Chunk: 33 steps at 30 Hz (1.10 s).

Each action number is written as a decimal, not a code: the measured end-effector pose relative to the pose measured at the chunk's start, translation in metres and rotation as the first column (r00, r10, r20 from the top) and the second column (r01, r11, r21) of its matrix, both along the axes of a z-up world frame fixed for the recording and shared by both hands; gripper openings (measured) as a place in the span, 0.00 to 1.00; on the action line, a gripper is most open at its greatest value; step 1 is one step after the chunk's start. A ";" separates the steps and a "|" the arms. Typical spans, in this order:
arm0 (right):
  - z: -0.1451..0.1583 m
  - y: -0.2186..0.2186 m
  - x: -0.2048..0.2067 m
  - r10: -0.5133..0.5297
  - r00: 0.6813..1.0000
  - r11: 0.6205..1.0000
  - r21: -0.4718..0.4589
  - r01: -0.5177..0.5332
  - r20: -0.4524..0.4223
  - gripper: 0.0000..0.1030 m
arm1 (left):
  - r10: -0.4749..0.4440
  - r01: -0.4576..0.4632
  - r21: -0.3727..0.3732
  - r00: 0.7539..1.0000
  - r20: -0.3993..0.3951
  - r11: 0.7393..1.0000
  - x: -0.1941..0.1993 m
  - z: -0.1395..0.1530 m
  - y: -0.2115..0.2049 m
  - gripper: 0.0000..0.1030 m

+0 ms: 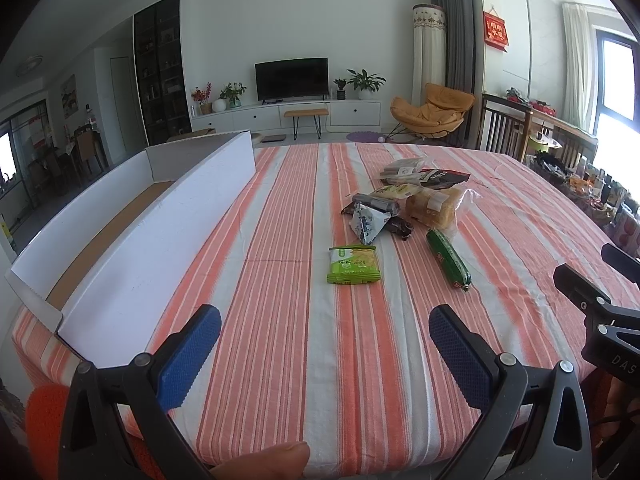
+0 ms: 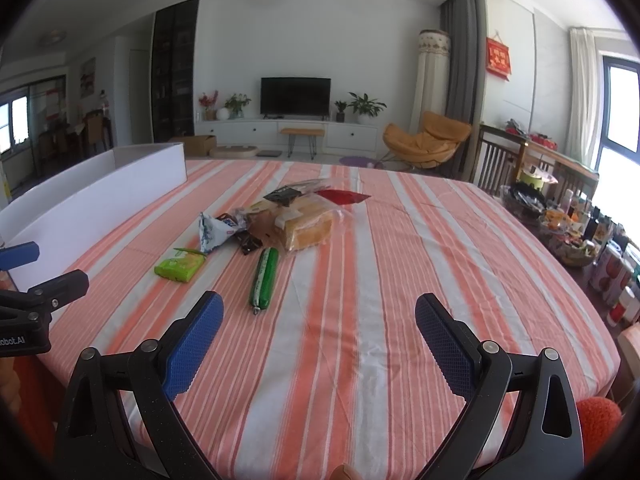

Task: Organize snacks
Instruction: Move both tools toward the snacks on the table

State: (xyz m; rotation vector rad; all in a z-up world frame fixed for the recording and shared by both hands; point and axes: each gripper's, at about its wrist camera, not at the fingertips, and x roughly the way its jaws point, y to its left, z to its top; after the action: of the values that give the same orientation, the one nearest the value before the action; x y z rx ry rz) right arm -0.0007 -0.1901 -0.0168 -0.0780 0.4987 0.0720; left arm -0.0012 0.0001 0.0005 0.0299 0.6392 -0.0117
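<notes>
Snacks lie in a loose pile mid-table: a green flat packet [image 1: 353, 265] [image 2: 179, 265], a green sausage stick [image 1: 447, 259] [image 2: 264, 274], a white-blue bag [image 1: 367, 223] [image 2: 214, 231], a bagged bread loaf [image 1: 434, 206] [image 2: 306, 226] and dark wrappers [image 1: 442, 178] behind. A long white cardboard box [image 1: 132, 240] [image 2: 92, 200] stands open on the table's left. My left gripper [image 1: 325, 322] is open and empty over the near cloth. My right gripper [image 2: 319, 312] is open and empty, just right of the sausage stick.
The table wears an orange-and-white striped cloth [image 1: 288, 320] [image 2: 380, 280]. A wooden rail and a shelf crowded with bottles and jars [image 2: 580, 232] run along the right edge. The right gripper's body shows at the left wrist view's right edge [image 1: 592, 308].
</notes>
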 end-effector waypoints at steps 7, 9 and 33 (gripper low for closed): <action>0.000 0.001 0.000 -0.001 1.000 1.000 0.000 0.001 0.001 0.95 | 0.000 0.000 -0.004 1.000 0.003 1.000 0.001 0.000 -0.007 1.00; 0.000 0.000 0.000 -0.001 1.000 1.000 0.000 0.001 -0.001 0.95 | 0.000 0.000 -0.003 1.000 0.003 1.000 0.001 0.000 -0.005 1.00; -0.001 0.000 0.000 -0.003 1.000 1.000 0.001 0.003 0.001 0.95 | -0.006 0.006 -0.001 0.999 -0.041 1.000 0.003 -0.004 -0.005 1.00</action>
State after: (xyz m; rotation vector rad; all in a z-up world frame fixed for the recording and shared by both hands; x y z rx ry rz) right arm -0.0010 -0.1898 -0.0173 -0.0768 0.4976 0.0695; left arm 0.0019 -0.0053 -0.0039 0.0310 0.6799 -0.0179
